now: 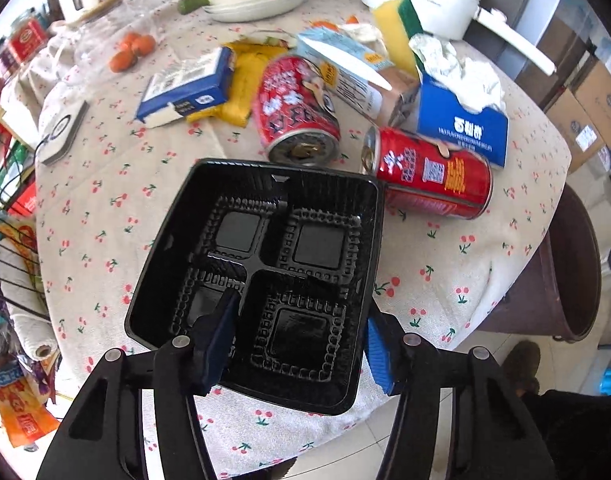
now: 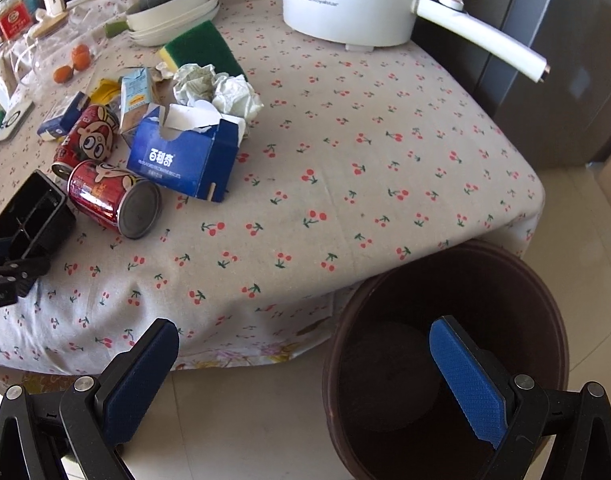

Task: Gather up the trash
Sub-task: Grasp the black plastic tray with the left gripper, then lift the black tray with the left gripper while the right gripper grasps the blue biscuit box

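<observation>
Left gripper [image 1: 299, 344] clamped on a black four-compartment tray [image 1: 265, 276]; right gripper [image 2: 305, 384] spread wide and empty.

In the left wrist view the tray sits at centre above the cherry-print tablecloth [image 1: 105, 200], one finger inside a compartment and the other outside its right wall. Two red cans [image 1: 301, 110] lie on their sides at 12 and 2 o'clock of the tray, the nearer one just beside its corner; a blue carton [image 1: 461, 124] stuffed with crumpled paper stands beyond. In the right wrist view the brown bin [image 2: 445, 360] stands on the floor at 5 o'clock, beside the table edge, beneath the right finger.
</observation>
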Demonstrator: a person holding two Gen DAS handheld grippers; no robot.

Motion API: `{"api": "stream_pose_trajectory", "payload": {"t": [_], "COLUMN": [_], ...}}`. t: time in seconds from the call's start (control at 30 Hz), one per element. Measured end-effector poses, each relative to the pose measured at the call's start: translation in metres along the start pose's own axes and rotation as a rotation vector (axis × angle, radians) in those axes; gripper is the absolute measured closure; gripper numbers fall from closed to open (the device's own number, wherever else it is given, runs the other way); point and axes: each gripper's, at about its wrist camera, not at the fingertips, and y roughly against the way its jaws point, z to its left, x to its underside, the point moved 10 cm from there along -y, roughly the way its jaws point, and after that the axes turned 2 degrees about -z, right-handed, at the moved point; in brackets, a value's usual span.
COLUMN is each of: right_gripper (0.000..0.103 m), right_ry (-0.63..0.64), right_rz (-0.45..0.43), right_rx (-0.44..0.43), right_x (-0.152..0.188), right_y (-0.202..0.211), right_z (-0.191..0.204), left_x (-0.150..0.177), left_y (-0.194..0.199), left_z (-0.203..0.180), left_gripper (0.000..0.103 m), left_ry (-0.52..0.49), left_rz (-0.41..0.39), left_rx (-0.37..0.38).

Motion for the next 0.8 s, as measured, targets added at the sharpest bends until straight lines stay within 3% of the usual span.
{"api": "stream_pose_trajectory", "payload": {"t": [0.37, 0.53, 0.8], "right_gripper": [0.000, 0.000, 0.000], "right_ry": [0.099, 0.111, -0.161], "right_rz": [-0.042, -0.038, 0.035], "right_rx": [0.059, 0.042, -0.081], "right_x": [-0.036, -0.055, -0.082], "right_y": [-0.015, -0.035, -0.078], "right_z": [0.034, 0.051, 0.061], "left_x": [-0.008, -0.011, -0.026], "left_y": [0.025, 0.039, 0.047], "left_z": [0.027, 0.035, 0.044], "left_gripper": [0.044, 0.044, 0.044], "left_ry": [0.070, 0.087, 0.123], "left_rz": [-0.073, -0.110, -0.143], "left_rx": [-0.018, -0.024, -0.023]}}
